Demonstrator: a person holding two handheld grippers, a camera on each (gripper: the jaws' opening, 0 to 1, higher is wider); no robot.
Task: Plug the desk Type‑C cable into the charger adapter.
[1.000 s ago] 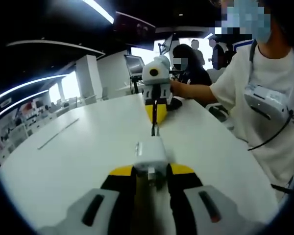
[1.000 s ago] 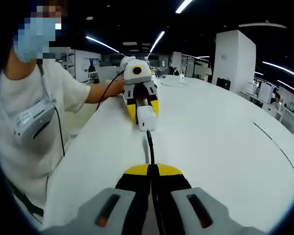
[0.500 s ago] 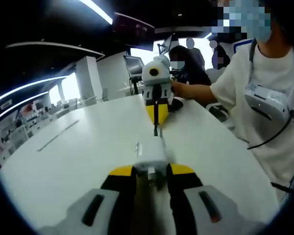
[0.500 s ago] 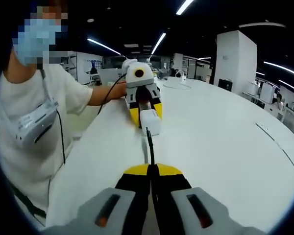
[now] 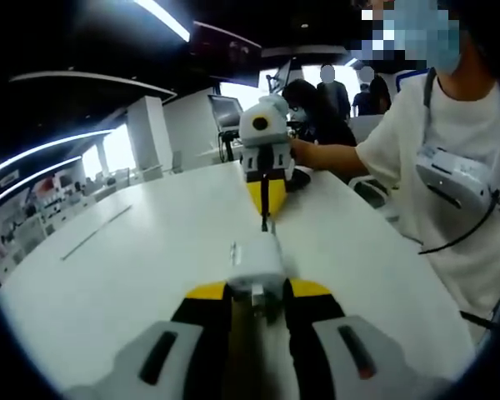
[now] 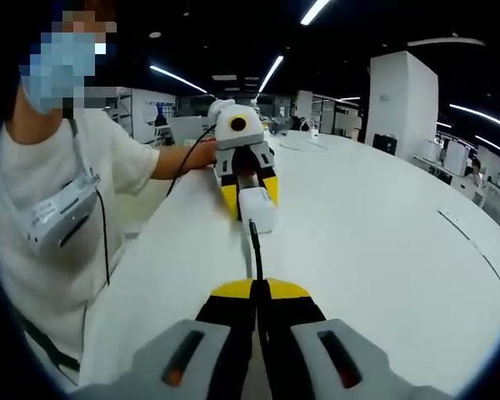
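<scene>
Holding the white charger (image 5: 255, 263) between its yellow-tipped jaws, the left hand-held gripper (image 5: 256, 292) points it straight across the white tabletop (image 5: 133, 267) at the other tool. The right hand-held gripper (image 6: 257, 290) faces it, jaws pinched together on the black cable (image 6: 255, 250), whose plug end sticks out toward the charger's near face. From the left gripper view the plug tip sits just short of the charger, nearly in line with it; from the right gripper view the cable end comes very near the white block, and I cannot tell whether it is touching yet or has started into the port. Both tools hover low over the tabletop, with the person (image 6: 58, 208) in a white shirt standing at its edge. To seat the plug cleanly, I'd say the two tools want to stay on one straight line, the charger held firm while the cable goes in along its own length, not at an angle. The free stretch of cable ahead of the jaws looks bendy, so a slow, square push is likely safer than a hard shove, which could buckle it or skid it off the port.
</scene>
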